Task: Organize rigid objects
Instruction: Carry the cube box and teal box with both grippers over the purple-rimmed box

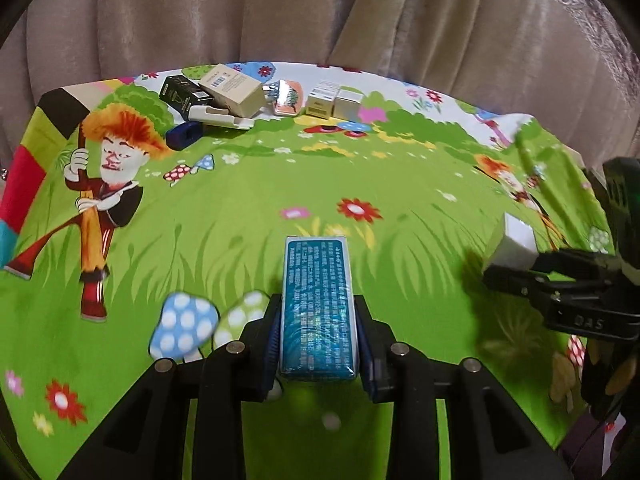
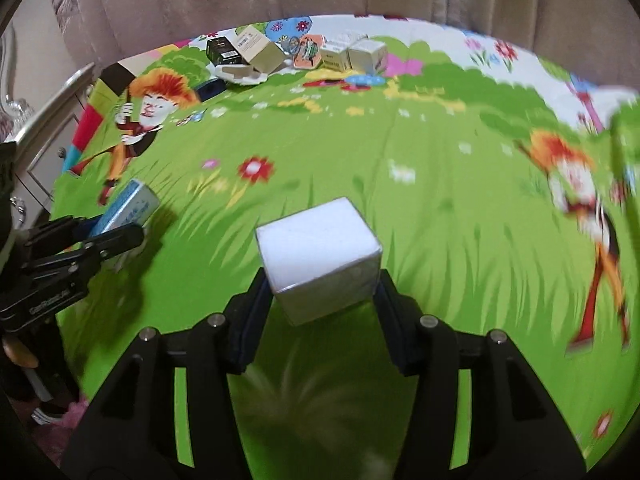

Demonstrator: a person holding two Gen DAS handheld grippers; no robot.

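Observation:
My left gripper [image 1: 318, 316] is shut on a flat blue box [image 1: 316, 304] with printed text, held above the green cartoon cloth [image 1: 240, 208]. My right gripper [image 2: 320, 284] is shut on a white cube-shaped box [image 2: 318, 258], also held above the cloth. In the left wrist view the right gripper [image 1: 516, 268] and its white box [image 1: 516, 242] show at the right edge. In the right wrist view the left gripper [image 2: 116, 232] and its blue box [image 2: 128, 206] show at the left.
At the cloth's far edge lie a black box [image 1: 182, 94], a tan box [image 1: 232, 88], a white holder [image 1: 220, 118], a dark blue item [image 1: 184, 134], an orange pack [image 1: 286, 98] and two small pale boxes [image 1: 334, 102]. Curtains [image 1: 320, 8] hang behind.

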